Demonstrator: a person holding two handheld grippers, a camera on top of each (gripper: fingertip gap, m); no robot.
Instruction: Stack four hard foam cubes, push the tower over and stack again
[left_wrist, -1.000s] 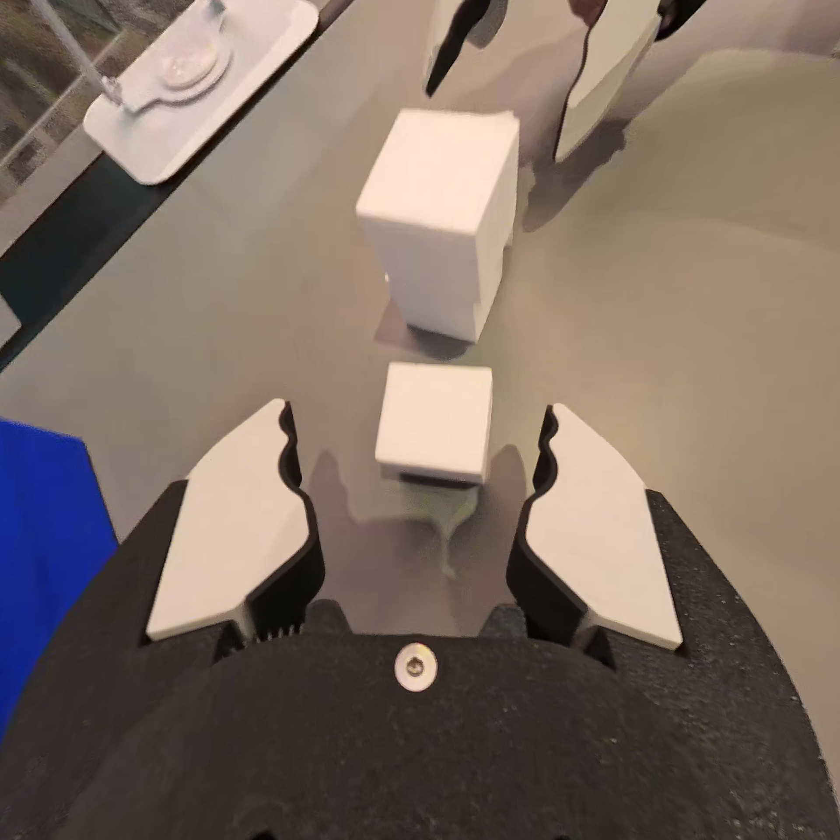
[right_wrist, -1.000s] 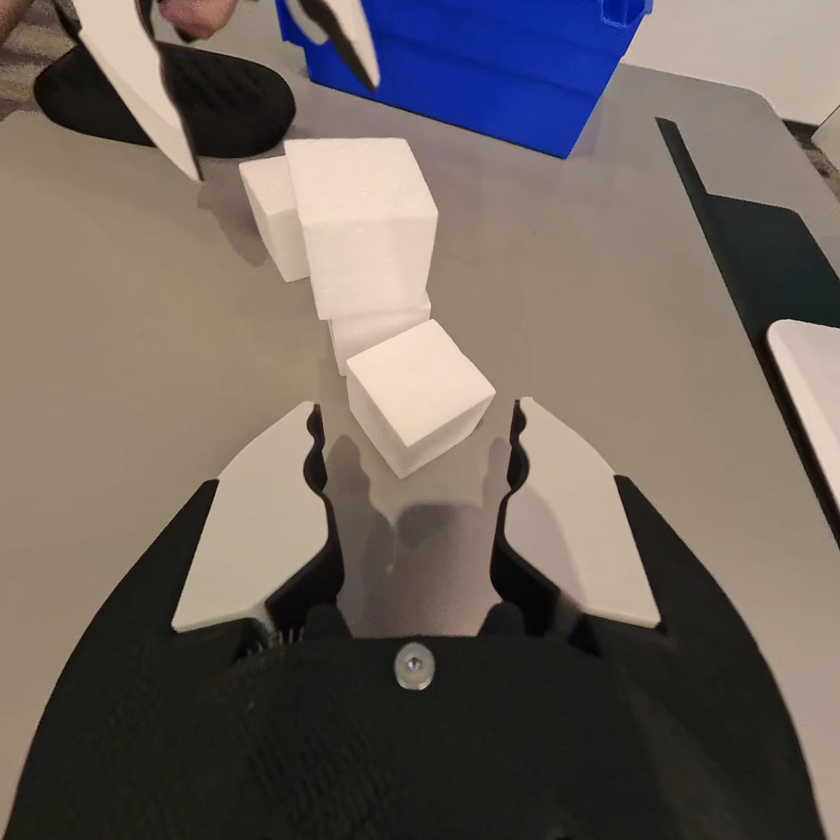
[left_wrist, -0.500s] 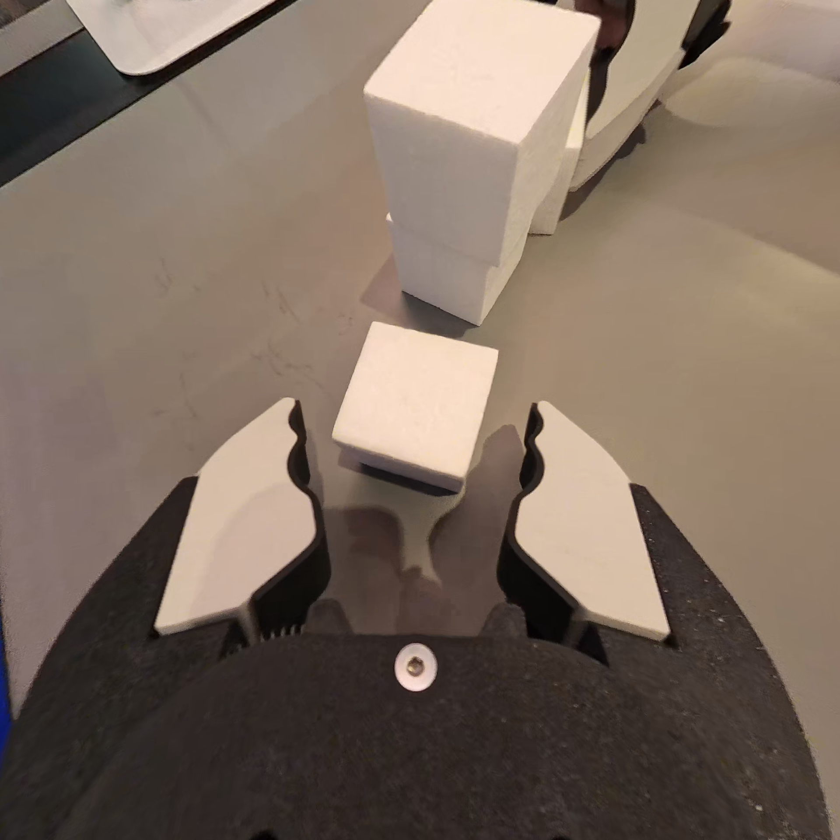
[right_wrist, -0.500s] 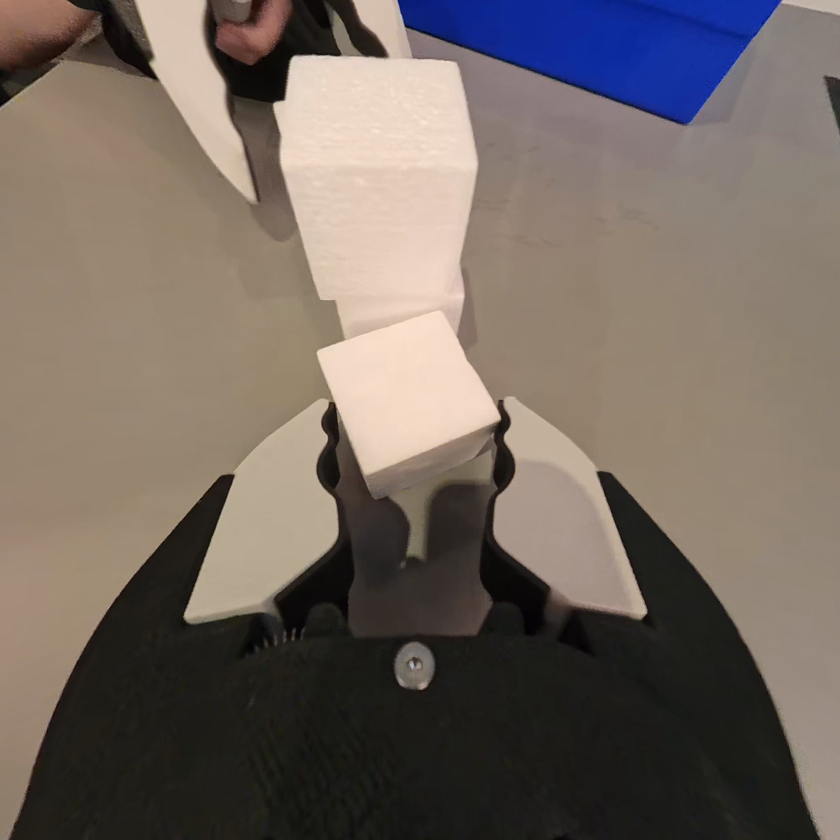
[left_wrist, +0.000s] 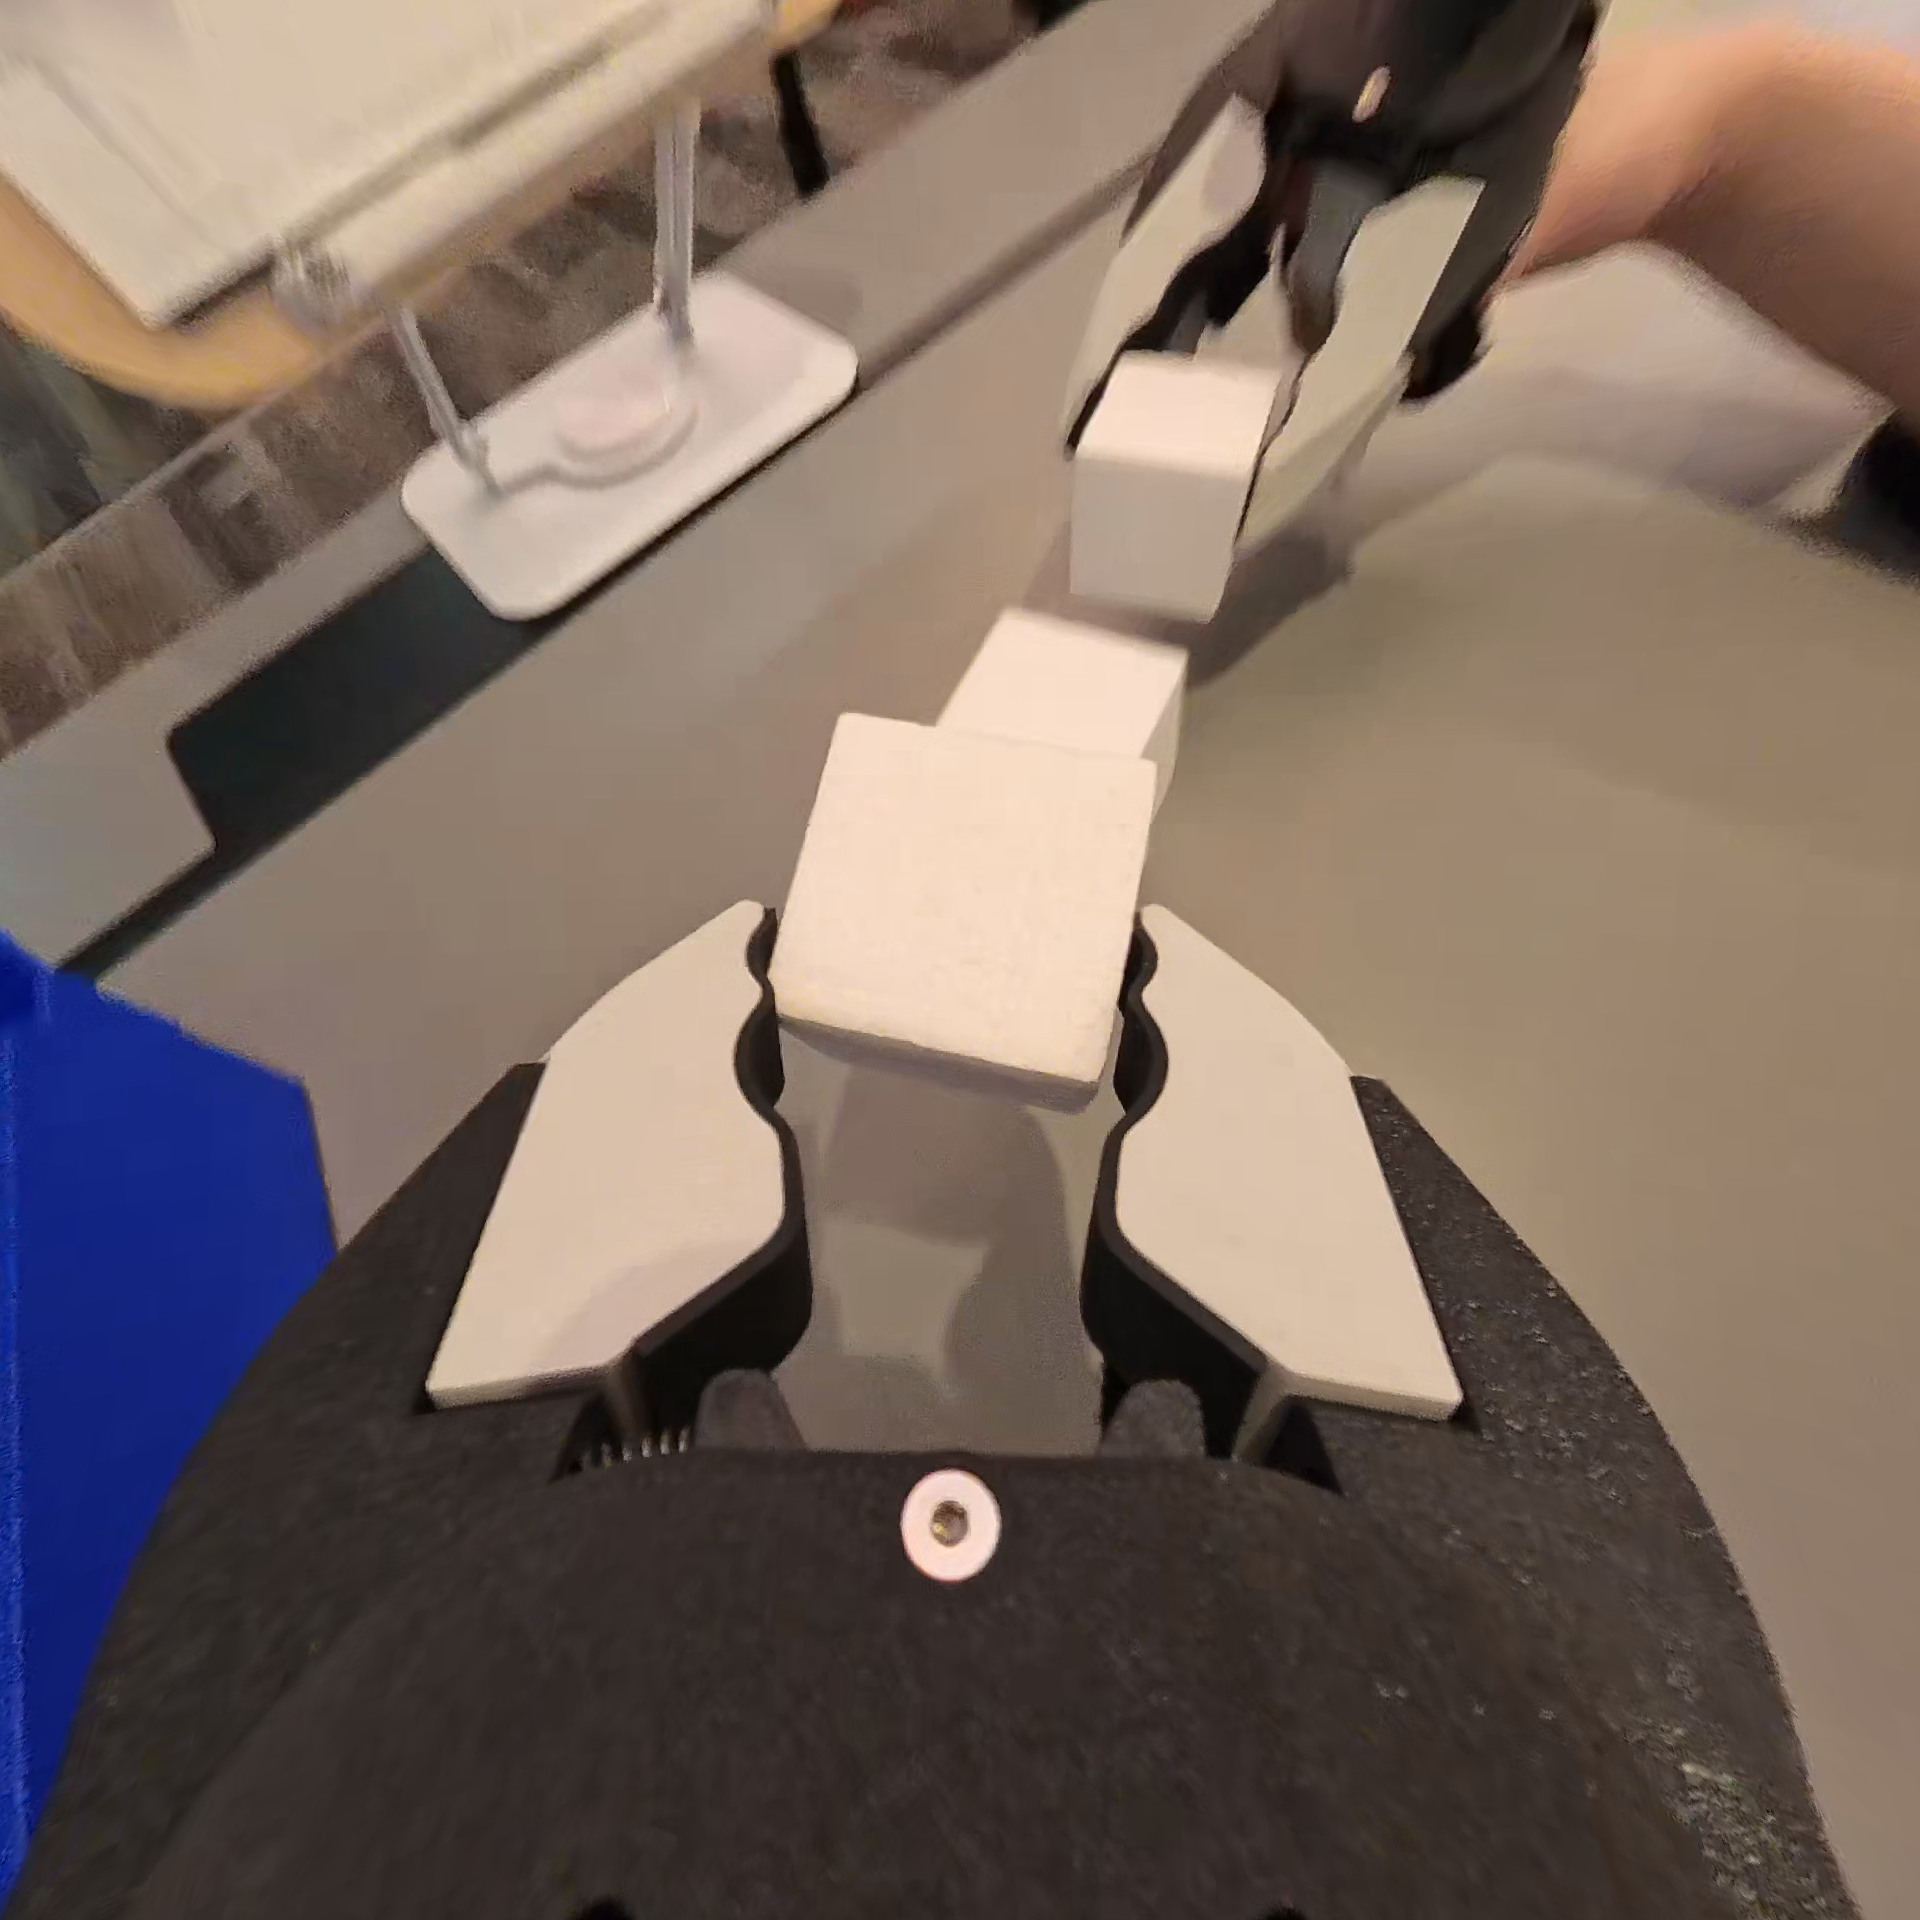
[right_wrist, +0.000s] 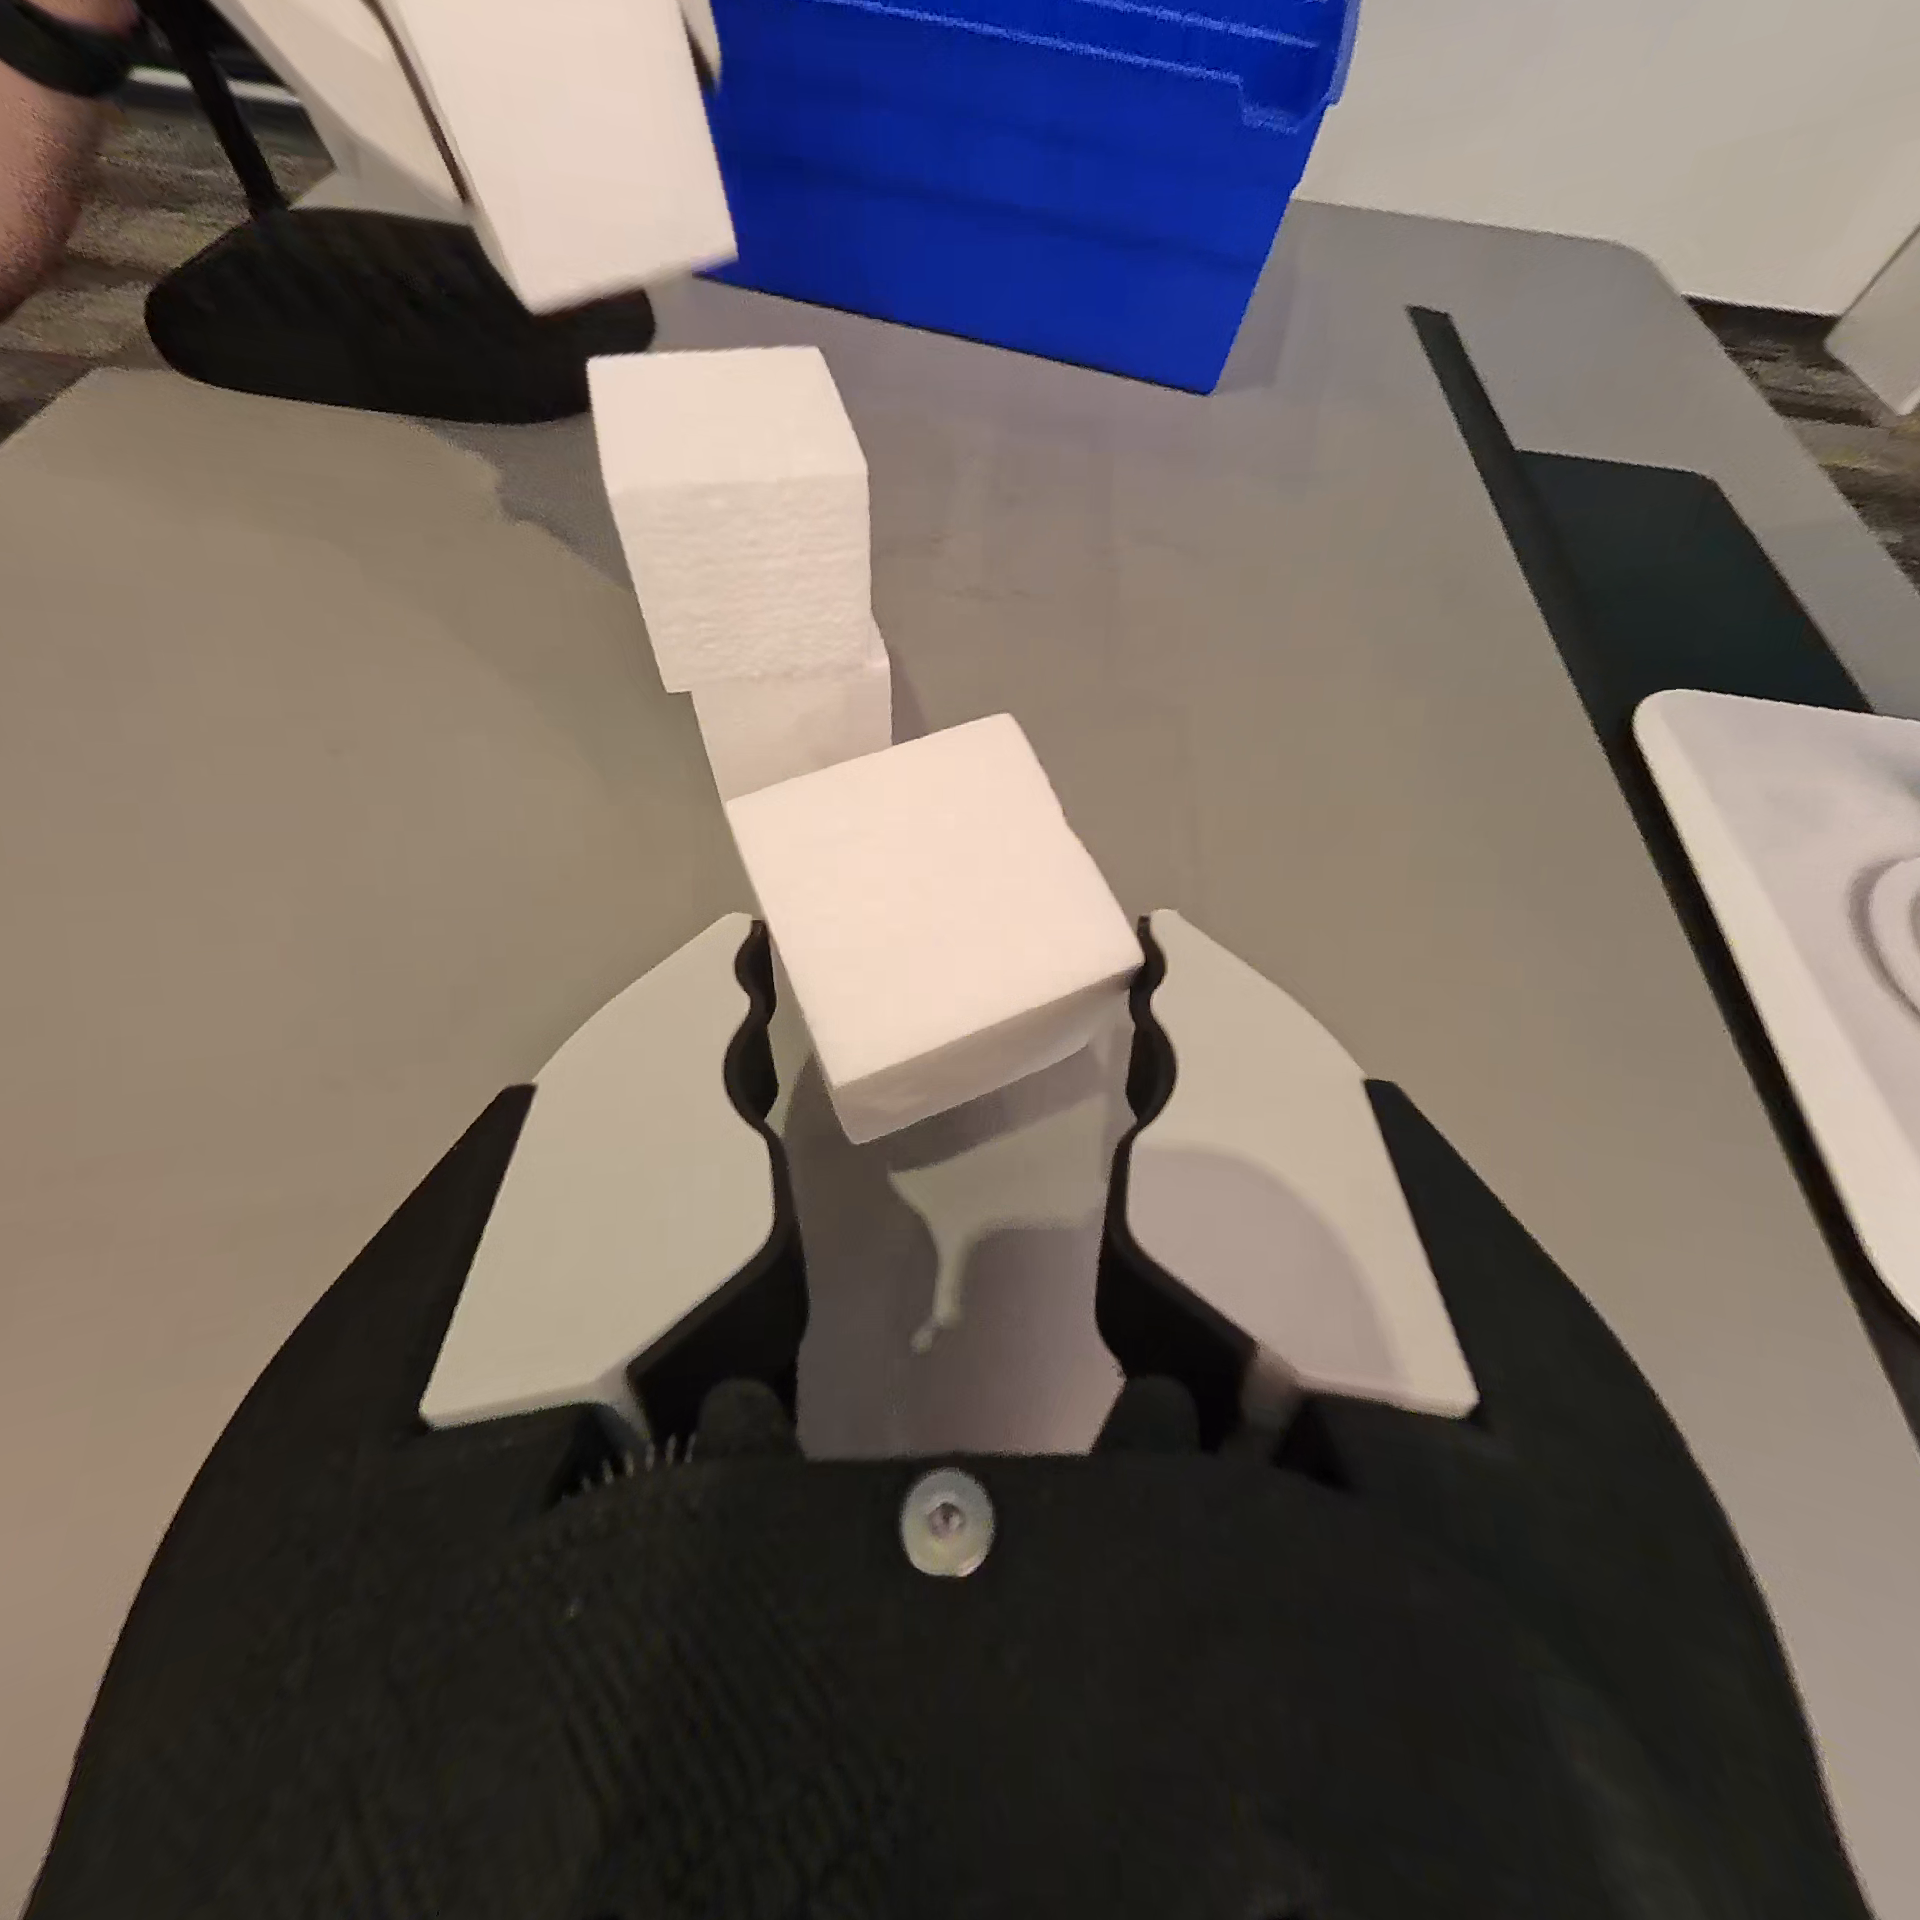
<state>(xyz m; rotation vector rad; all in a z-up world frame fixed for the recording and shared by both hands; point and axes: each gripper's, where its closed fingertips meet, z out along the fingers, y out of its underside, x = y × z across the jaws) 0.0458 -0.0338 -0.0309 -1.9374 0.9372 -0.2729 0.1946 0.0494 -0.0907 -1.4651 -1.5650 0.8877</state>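
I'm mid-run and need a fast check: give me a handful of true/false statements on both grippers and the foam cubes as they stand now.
1. The left gripper is shut on a foam cube. True.
2. The right gripper is open, holding nothing. False: its fingers clamp a second cube.
3. Two stacked cubes stand on the grey table. True.
4. All four cubes are already in one tower. False: only two are stacked; each gripper holds one of the other two.
5. A blue bin sits at the table's far side in the right wrist view. True.
6. The cube in the right gripper rests flat on the stack. False: it is in front of the stack, not on top.
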